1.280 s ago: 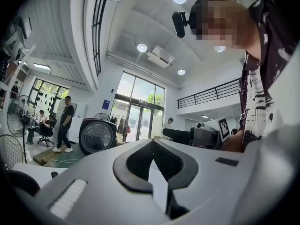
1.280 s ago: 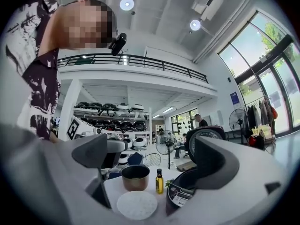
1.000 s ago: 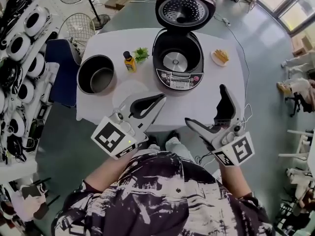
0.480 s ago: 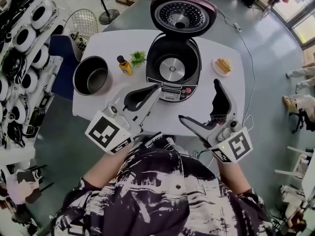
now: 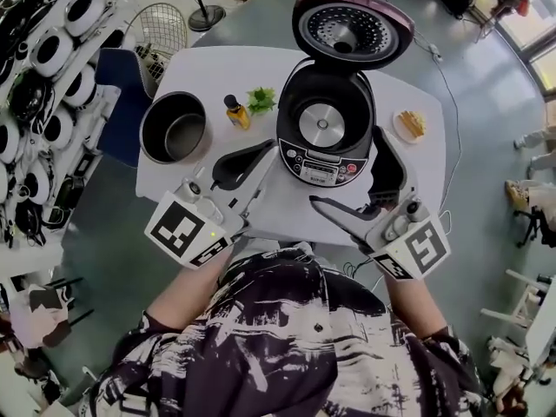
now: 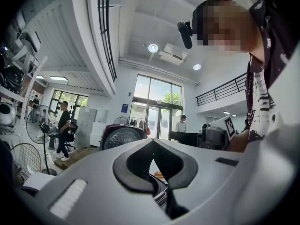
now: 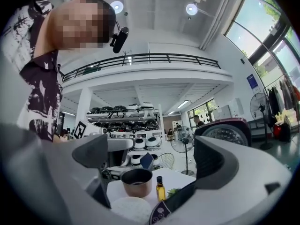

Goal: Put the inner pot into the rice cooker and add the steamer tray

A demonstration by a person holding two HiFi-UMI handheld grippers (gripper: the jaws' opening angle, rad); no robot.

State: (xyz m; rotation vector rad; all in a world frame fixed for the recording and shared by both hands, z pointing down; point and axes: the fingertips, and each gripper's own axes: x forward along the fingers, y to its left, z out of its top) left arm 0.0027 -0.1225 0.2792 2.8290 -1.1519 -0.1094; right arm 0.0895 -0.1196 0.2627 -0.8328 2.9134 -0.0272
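The dark inner pot [image 5: 174, 129] stands empty on the left part of the white table [image 5: 426, 159]. The maroon rice cooker [image 5: 323, 129] sits at the table's middle with its lid [image 5: 352, 29] raised and its cavity empty. In the right gripper view a white round steamer tray [image 7: 131, 211] lies in front of the pot [image 7: 137, 182]. My left gripper [image 5: 268, 144] hovers shut and empty over the table's near edge, between pot and cooker. The right gripper [image 5: 346, 168] is wide open and empty just in front of the cooker's control panel [image 5: 320, 168].
A yellow oil bottle [image 5: 234, 111] and a green sprig [image 5: 261, 100] stand between pot and cooker. A small plate of food [image 5: 410, 125] sits right of the cooker. A blue chair [image 5: 117, 102], a floor fan [image 5: 161, 33] and shelves of cookers [image 5: 43, 85] are at the left.
Both grippers have drifted a little forward and up toward the table and cooker. The left stays shut, the right stays open. Nothing on the table has moved.
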